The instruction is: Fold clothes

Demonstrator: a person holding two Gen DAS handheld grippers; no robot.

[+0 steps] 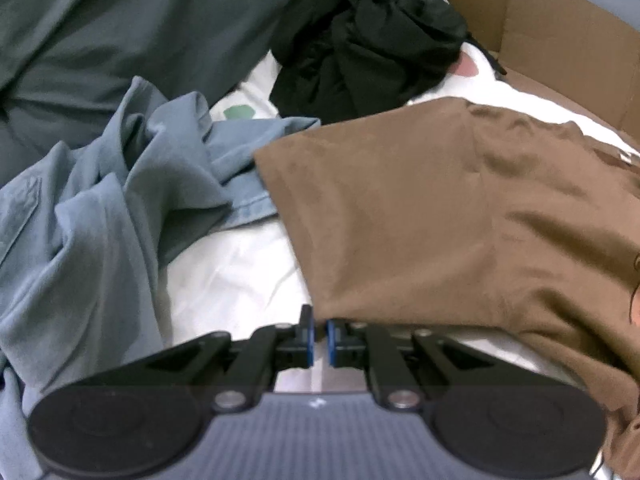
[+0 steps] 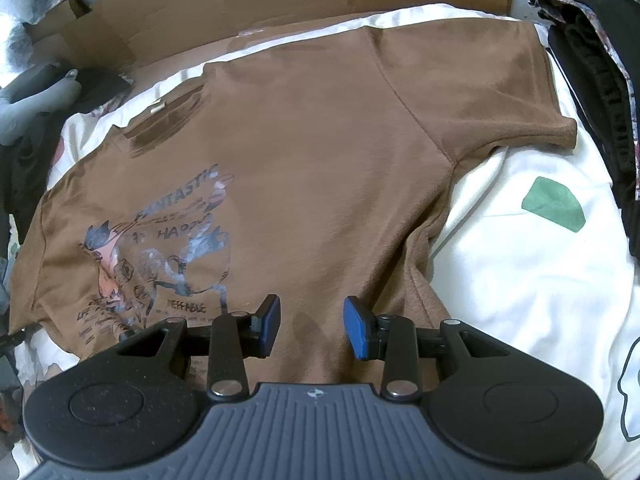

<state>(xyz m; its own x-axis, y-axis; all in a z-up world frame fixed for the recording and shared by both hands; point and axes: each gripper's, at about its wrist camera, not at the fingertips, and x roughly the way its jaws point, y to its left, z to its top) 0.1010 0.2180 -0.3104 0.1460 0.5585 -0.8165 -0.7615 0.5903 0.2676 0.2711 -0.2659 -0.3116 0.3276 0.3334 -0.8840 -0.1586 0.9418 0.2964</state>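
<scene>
One brown T-shirt (image 2: pixel 320 140), collar upper-left.

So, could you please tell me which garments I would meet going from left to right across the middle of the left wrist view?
Crumpled blue shirt → bare strip of white bedsheet → brown T-shirt, whose near edge is pinched in the left tongs.

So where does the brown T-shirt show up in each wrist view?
Left wrist: brown T-shirt fills the right half, its hem nipped in the left claw.
Right wrist: it spreads across the centre, print at lower left, under the right claw.
Shared landmark: cardboard box.
</scene>
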